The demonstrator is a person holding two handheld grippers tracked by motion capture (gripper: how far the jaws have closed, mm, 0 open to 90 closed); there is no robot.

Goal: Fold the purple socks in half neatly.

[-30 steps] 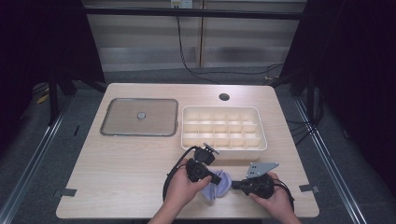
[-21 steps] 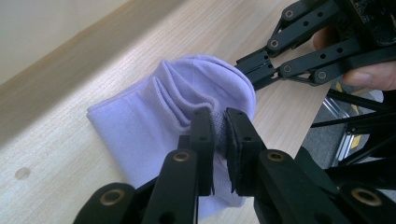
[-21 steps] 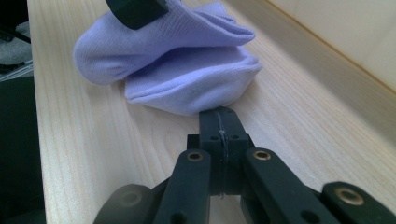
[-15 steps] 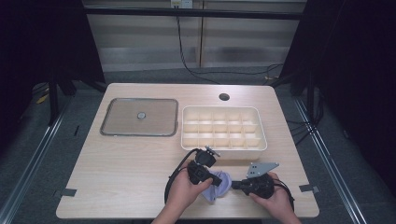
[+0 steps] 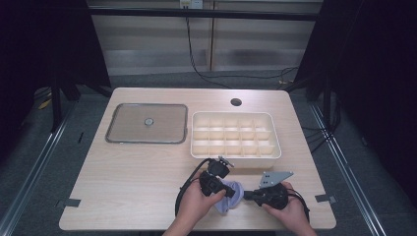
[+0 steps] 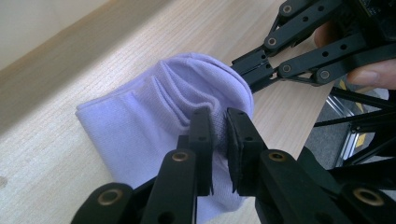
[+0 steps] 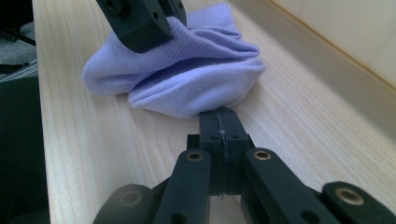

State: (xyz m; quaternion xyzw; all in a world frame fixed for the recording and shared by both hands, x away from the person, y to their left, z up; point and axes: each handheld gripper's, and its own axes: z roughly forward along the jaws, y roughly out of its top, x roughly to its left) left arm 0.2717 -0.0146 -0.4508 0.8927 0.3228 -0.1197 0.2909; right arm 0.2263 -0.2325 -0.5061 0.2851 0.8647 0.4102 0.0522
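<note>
A lavender sock (image 5: 231,201) lies bunched on the wooden table (image 5: 137,187) near its front edge, between two hands. My left gripper (image 5: 226,189) comes in from the left. In the left gripper view its jaws (image 6: 220,126) are shut on a raised fold of the sock (image 6: 140,116). My right gripper (image 5: 245,195) reaches in from the right, and its tip (image 6: 245,70) meets the rounded end of the sock. In the right gripper view its jaws (image 7: 219,116) are pressed together on the near edge of the sock (image 7: 187,79).
A white compartment tray (image 5: 236,153) stands just behind the hands, right of centre. A flat clear lid (image 5: 147,123) with a small knob lies at the back left. A round hole (image 5: 236,102) sits near the table's far edge. The front table edge runs close below the hands.
</note>
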